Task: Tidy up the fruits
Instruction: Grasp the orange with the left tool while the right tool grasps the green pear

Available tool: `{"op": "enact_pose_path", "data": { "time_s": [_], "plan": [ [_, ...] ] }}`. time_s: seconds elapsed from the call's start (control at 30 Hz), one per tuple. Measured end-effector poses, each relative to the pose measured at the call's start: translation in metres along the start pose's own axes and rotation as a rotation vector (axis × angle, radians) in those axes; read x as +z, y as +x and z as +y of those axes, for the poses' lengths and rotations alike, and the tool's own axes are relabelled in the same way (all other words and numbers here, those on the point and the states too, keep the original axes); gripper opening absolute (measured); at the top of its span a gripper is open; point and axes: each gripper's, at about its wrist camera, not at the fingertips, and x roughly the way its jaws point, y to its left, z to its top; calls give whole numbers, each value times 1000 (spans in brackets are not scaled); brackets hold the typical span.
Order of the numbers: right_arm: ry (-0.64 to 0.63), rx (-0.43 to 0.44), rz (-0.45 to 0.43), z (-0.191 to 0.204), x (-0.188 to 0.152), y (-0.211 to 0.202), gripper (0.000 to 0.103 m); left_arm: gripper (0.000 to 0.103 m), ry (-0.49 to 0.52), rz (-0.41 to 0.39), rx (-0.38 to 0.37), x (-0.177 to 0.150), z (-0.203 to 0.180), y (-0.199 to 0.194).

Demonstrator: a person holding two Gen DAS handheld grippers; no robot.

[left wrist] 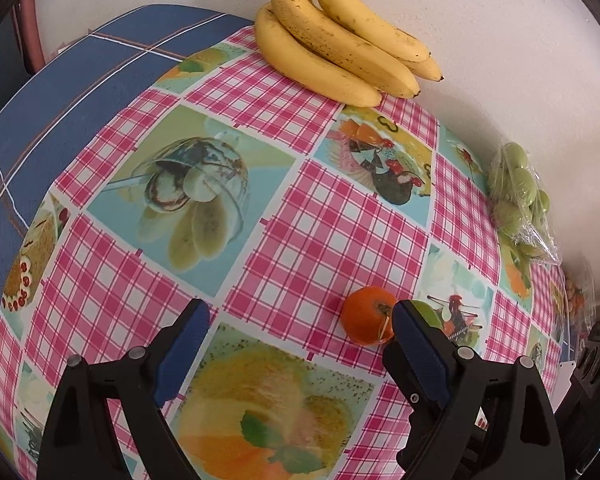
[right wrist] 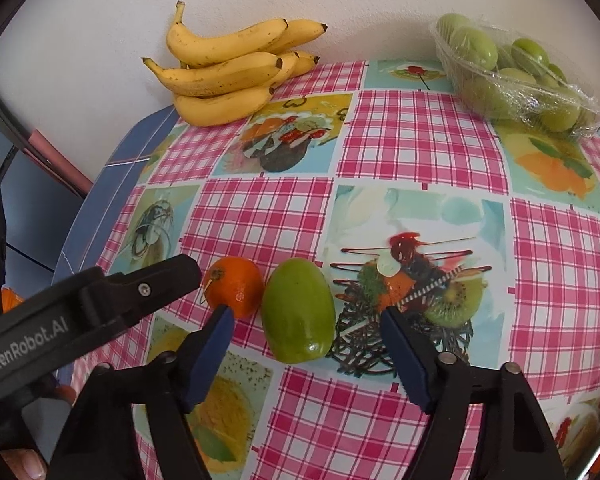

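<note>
The right gripper (right wrist: 306,320) stands with its blue pads apart around the green fruit (right wrist: 299,311) at lower centre of its view; neither pad touches it, and a gap shows on each side. The fruit lies on the checked tablecloth (right wrist: 420,152), touching the orange (right wrist: 235,286) on its left. The left gripper (left wrist: 300,316) is spread wide over bare cloth; in its own view the orange (left wrist: 366,314) sits just beside its right-hand finger, outside the jaws. In the right wrist view one of its black fingers (right wrist: 156,284) reaches in from the left, close to the orange. At upper left, a bunch of bananas (right wrist: 228,76) lies against the wall. At upper right, a clear tray wrapped in film (right wrist: 556,92) holds more green fruits.
</note>
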Motion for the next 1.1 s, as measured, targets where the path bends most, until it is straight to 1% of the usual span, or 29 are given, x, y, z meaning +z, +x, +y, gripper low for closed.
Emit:
{"op": "enact_pose_path", "data": {
  "time_s": [0.27,0.53,0.6,0.67,0.73,0.77,0.8,0.87,0.93,1.0,1.07,1.1],
  "plan": [
    [34,-23,-14,-13,3,-4,75,93,-1,-4,-7,0,-2,0],
    [80,-26,-34,-28,8,-11,75,93,14,-12,-65,-1,-17,4],
    [76,-27,-40,-27,9,-12,73,93,22,-8,-76,-2,-22,7],
    [69,-19,-36,-26,8,-11,68,93,24,-3,-87,-3,-25,10],
    [62,-13,-29,-24,8,-9,67,84,23,-2,-100,-3,-26,11],
    [61,-12,-28,-23,7,-8,66,75,21,2,-108,-3,-26,12],
    [61,-10,-27,-23,7,-7,66,72,21,5,-113,-4,-26,13],
    [61,-8,-27,-22,7,-6,66,72,22,10,-110,-4,-27,16],
    [56,-10,-26,-20,7,-5,66,69,18,18,-115,-6,-27,20],
    [49,-15,-24,-19,6,-4,61,64,18,26,-120,-6,-27,22],
    [49,-18,-25,-19,6,-4,57,62,28,24,-116,-6,-28,23],
    [49,-17,-25,-19,6,-4,56,58,29,25,-120,-6,-29,23]
  ]
}}
